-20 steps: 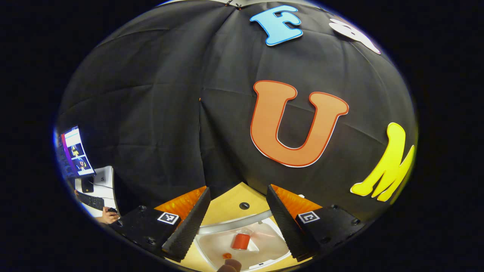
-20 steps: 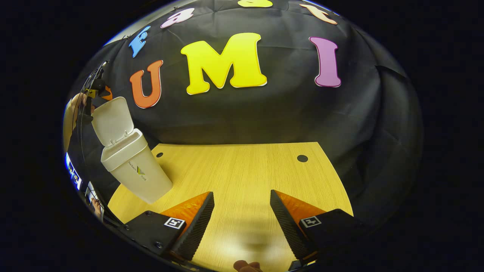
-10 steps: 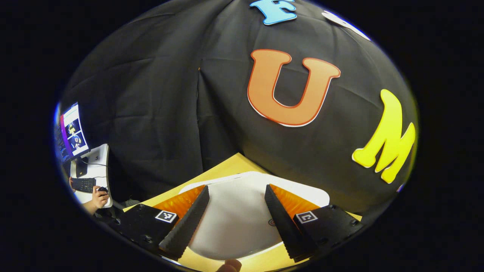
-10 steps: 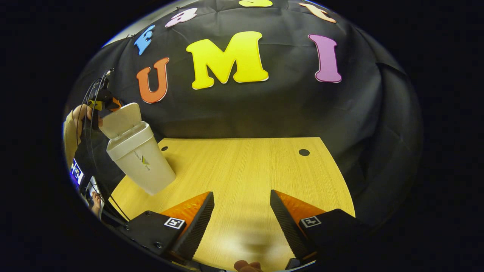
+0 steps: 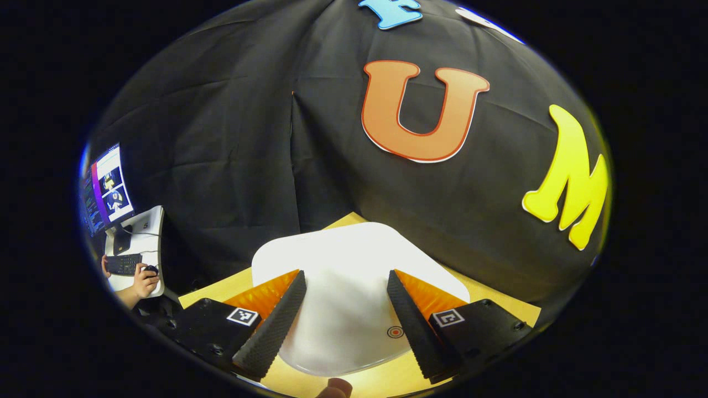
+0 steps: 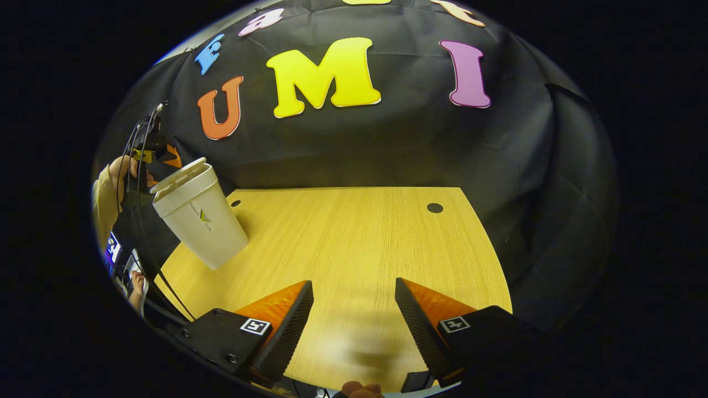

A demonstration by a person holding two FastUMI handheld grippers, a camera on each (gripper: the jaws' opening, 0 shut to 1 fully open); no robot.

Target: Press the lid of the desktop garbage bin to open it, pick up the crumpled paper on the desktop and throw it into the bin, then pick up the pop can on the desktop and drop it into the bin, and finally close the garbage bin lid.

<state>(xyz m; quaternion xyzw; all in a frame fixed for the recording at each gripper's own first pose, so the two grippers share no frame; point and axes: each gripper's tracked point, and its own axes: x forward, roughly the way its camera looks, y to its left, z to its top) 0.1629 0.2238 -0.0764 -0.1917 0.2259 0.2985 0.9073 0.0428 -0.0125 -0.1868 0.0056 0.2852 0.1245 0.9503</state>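
We see the bin's lid [image 5: 345, 276], upright a second ago, now nearly shut at lower centre beneath our left hand-held gripper [image 5: 345, 315], jaws apart and empty, the bin [image 6: 199, 218] at left of the surface [image 6: 354, 249], task almost finished.

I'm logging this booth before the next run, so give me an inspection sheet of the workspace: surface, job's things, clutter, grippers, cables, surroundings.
Surface: wooden desktop, with a round hole near its far edge.
Job's things: white garbage bin at the desk's far left in the right gripper view; its lid lies down flat or nearly so, with a small round mark.
Clutter: nothing seen.
Grippers: left gripper open, above the lid; right gripper open, empty, over bare desk.
Cables: dark cables hang by the hand holding the left gripper.
Surroundings: black cloth wall; side desk with monitor, keyboard and another person's hand.
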